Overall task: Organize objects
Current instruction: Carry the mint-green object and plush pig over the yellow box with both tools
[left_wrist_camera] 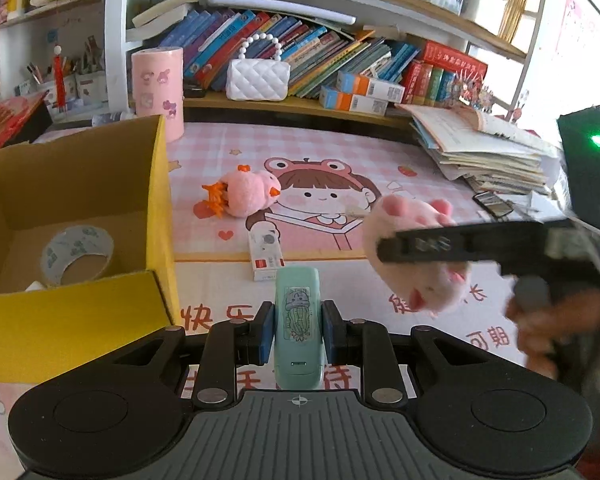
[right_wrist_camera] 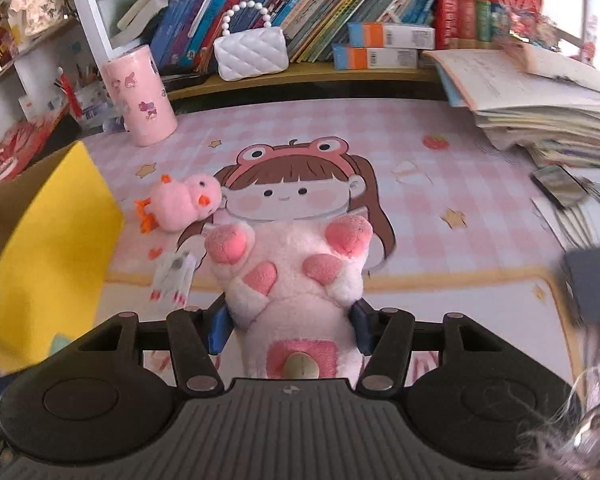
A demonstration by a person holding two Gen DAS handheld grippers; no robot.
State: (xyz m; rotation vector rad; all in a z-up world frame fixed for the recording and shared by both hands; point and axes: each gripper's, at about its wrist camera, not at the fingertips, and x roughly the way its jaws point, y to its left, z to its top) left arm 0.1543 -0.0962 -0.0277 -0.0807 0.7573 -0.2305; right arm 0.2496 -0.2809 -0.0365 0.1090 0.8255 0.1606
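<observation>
My left gripper [left_wrist_camera: 297, 330] is shut on a mint-green stapler-like case [left_wrist_camera: 298, 320] with a cartoon sticker, held just right of the yellow cardboard box [left_wrist_camera: 80, 320]. My right gripper [right_wrist_camera: 290, 326] is shut on a pink-and-white plush paw toy [right_wrist_camera: 296, 276], held above the mat; the toy [left_wrist_camera: 416, 240] also shows at the right of the left wrist view, with the right gripper's finger across it. A roll of clear tape [left_wrist_camera: 76, 254] lies inside the box. A pink plush chick [left_wrist_camera: 244, 196] and a small white-and-red box [left_wrist_camera: 266, 256] lie on the mat.
A pink cartoon desk mat [right_wrist_camera: 460, 208] covers the desk. A pink cylinder [left_wrist_camera: 158, 88] stands at the back left, a white quilted purse [left_wrist_camera: 258, 78] and books on the shelf behind. A stack of papers [left_wrist_camera: 484, 148] lies at the right.
</observation>
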